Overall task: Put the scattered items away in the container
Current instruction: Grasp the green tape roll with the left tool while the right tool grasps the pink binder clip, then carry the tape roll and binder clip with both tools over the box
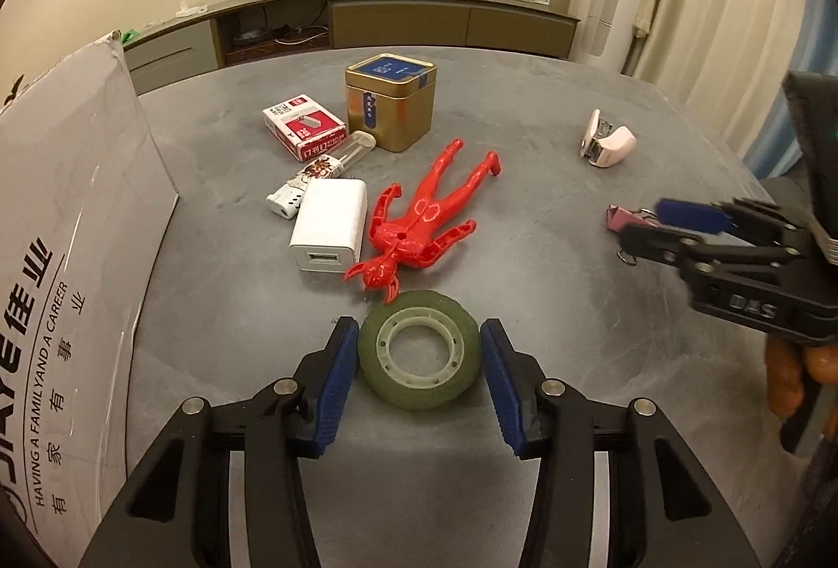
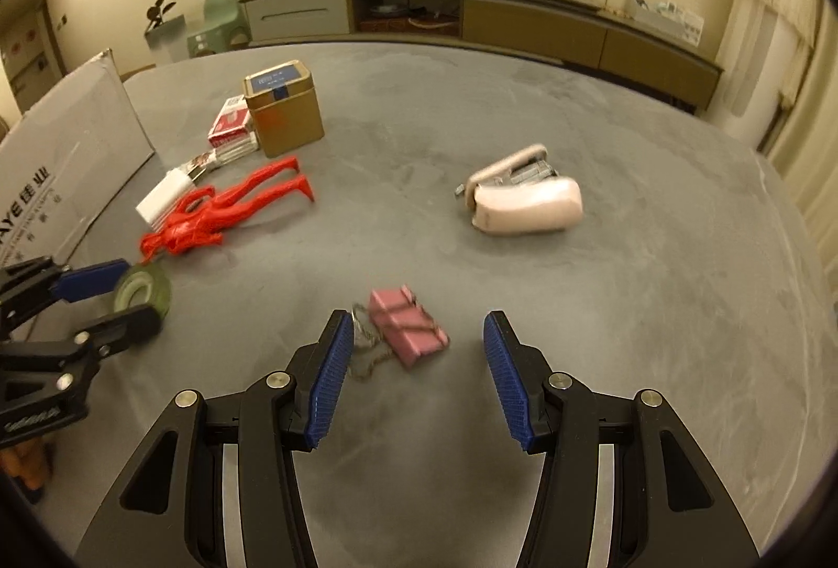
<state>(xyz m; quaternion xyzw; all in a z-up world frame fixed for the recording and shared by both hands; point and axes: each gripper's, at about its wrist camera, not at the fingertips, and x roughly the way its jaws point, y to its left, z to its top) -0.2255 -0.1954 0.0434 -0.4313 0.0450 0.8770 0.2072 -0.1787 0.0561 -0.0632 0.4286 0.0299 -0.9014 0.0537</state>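
1. Straddling the tape roll, the left gripper has its blue pads spread on either side of the roll, close to its flanks but not yet pressing; this looks like the pick-up step for that item
2. Closing on the roll is what the next move calls for, in my judgement: squeeze until both pads bear on the outer rim, lift clear of the red figure whose head lies just beside the roll, then carry it to the cardboard box standing at the left edge of the grey table
3. The right gripper is also spread wide and holds nothing; the pink binder clips lie between and just ahead of its fingers, nearer the left one, so they seem to be its target
4. The roll lies flat on the table, a dull green band around a pale translucent core with a hollow centre; round and low, it should sit steadily in a two-sided pinch
5. Other things not yet tidied: a gold tin, a red-and-white staple box, a white charger, a lighter and a pink stapler lying well apart on the right
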